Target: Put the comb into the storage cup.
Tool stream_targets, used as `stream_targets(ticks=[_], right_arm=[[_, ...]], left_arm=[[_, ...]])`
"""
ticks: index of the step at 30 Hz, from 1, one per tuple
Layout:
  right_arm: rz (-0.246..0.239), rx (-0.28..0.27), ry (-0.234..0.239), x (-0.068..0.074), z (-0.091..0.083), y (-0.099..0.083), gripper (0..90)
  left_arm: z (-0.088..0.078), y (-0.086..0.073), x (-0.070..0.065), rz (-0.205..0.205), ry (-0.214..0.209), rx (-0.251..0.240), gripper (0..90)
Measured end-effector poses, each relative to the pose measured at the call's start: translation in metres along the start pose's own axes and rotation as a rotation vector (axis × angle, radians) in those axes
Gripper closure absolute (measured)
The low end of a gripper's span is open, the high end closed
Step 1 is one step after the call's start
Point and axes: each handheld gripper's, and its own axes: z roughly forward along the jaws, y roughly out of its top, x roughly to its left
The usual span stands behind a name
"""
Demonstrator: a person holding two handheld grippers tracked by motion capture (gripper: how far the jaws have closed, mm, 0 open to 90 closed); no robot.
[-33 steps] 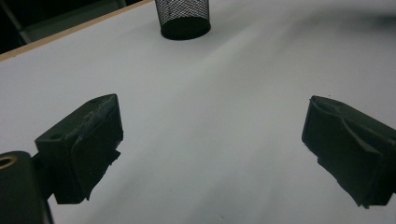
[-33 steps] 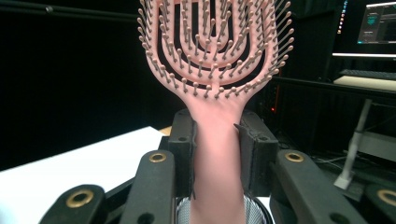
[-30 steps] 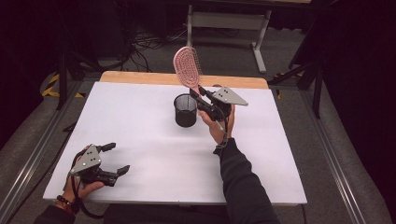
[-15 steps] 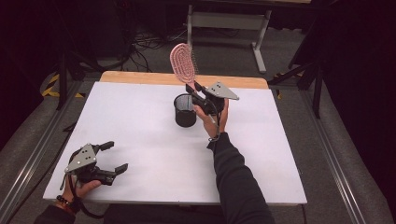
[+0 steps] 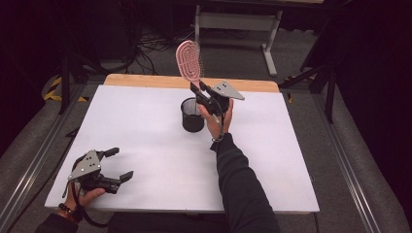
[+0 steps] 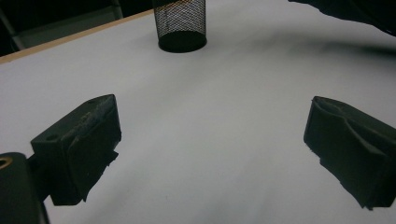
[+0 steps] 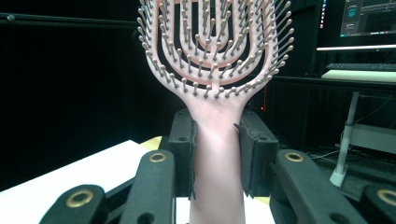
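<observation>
Clamped on the neck of a pink hairbrush, the right gripper has its two black pads pressed against either side of the handle, just below the point where the handle widens into the head. Seen in the right gripper view, the brush stands upright between the jaws, its open, looped head and rows of ball-tipped bristles facing the camera. From the high view the hairbrush rises above the gripper with its head tilted slightly toward the far edge of the table, held in the air and touching nothing but the pads. The person's right hand wraps the gripper body from below, and a dark sleeve runs back toward the near edge.

Directly beside that gripper, on its left in the high view, stands a black mesh cup, upright on the white table; the brush handle is above and just beside the cup's rim, not inside it.

Farther out, at the near left corner of the table, the left gripper rests low over the surface in the person's left hand, its jaws spread wide with nothing between them. Its own view shows bare white tabletop between the two pads and the mesh cup well apart ahead.
</observation>
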Motion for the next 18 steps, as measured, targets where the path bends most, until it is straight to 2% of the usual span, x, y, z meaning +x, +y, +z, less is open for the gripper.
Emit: stream_targets(ticks=[6, 12, 15, 18], right_arm=[[-0.015, 0.018, 0.003, 0.002, 0.006, -0.008, 69.6], [0.004, 0.024, -0.006, 0.003, 0.007, -0.014, 69.6], [0.021, 0.018, 0.006, 0.005, 0.006, -0.017, 69.6], [0.007, 0.023, 0.017, 0.008, 0.005, -0.021, 69.5]], left_arm=[[0.000, 0.000, 0.000, 0.006, -0.001, 0.003, 5.1], [0.000, -0.001, 0.000, 0.011, 0.004, 0.014, 5.3], [0.000, -0.001, -0.001, 0.014, 0.005, 0.016, 5.3], [0.000, -0.001, -0.001, 0.014, 0.005, 0.020, 5.4]])
